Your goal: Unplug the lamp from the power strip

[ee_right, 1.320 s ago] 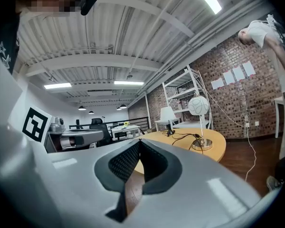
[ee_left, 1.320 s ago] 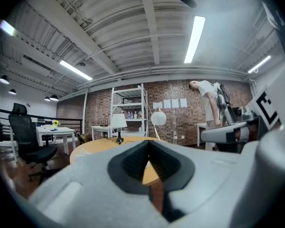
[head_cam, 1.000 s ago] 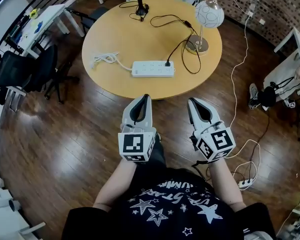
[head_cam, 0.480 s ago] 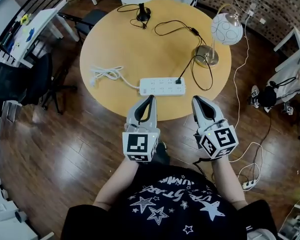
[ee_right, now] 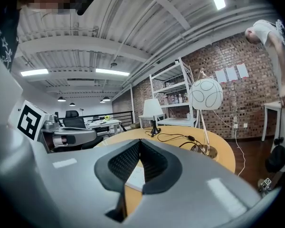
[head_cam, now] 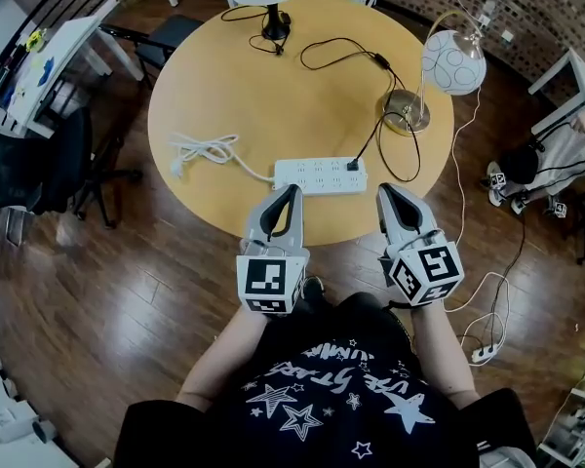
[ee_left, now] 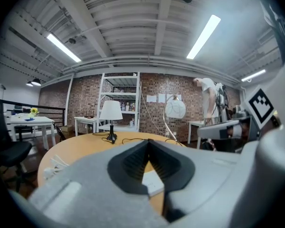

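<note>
Approach phase only. Compared with a second back, the round light-wood surface [head_cam: 224, 76] has slid down toward the grippers in the head view. The white multi-outlet power strip [head_cam: 320, 175] was well ahead of both tips then. Now it sits just beyond them, near the surface's front edge. Left gripper [head_cam: 291, 193] and right gripper [head_cam: 388, 191] are held side by side in front of the body, not touching anything. Both sets of jaws are pressed together, with nothing between them in either gripper view. The small black plug [head_cam: 352, 165] is still seated at the strip's right end. The brass-base lamp with the white globe shade [head_cam: 453, 62] stands at the surface's right rim. The strip's own white cable [head_cam: 205, 149] lies coiled off to the left. So nothing is unplugged yet, but the plug is coming within reach. My read: the right gripper is nearer the plug and must spread its jaws before pinching it, and the left probably pins the strip down.
</note>
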Demonstrator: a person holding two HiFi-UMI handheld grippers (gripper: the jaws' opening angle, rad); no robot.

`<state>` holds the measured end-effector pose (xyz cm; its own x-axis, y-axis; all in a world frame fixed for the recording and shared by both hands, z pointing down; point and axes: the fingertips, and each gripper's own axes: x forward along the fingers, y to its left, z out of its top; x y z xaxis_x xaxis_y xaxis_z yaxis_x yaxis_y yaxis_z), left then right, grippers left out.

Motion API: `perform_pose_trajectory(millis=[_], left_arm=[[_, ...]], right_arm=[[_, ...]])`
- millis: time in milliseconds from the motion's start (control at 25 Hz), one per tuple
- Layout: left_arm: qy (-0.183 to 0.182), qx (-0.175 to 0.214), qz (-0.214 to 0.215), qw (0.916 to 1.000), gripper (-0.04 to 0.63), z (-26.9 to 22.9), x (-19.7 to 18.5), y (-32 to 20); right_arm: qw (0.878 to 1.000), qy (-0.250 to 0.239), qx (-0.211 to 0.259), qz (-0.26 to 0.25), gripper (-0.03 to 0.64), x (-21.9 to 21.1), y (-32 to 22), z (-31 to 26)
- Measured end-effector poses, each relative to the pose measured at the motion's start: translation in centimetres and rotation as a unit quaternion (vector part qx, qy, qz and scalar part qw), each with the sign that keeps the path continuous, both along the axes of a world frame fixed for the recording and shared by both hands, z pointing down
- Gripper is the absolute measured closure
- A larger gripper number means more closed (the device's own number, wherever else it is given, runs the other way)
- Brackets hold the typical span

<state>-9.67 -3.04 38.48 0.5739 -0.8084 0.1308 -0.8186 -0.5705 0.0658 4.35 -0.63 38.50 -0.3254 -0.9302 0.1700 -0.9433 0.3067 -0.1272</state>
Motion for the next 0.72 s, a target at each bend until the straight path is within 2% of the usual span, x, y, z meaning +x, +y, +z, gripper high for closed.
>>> perform_pose_trajectory(millis=[400, 520, 720], left_arm=[[-0.004, -0.02, -0.013, 0.9997, 0.592, 1.9, 1.5, -1.7], [-0.004, -0.02, -0.023, 0.9995, 0.592, 2.4, 2.3, -2.7], [-0.023, -0.049, -0.038, 0.9978, 0.591, 5.0, 3.6, -4.8]], right_arm=[[1.0, 0.007, -0.018, -0.001, 0.607, 2.7, -1.6, 1.5], [1.0, 0.007, -0.021, -0.018, 0.607, 3.3, -2.8, 2.1], [0.998, 0.015, -0.023, -0.049, 0.607, 4.4, -5.2, 3.6]])
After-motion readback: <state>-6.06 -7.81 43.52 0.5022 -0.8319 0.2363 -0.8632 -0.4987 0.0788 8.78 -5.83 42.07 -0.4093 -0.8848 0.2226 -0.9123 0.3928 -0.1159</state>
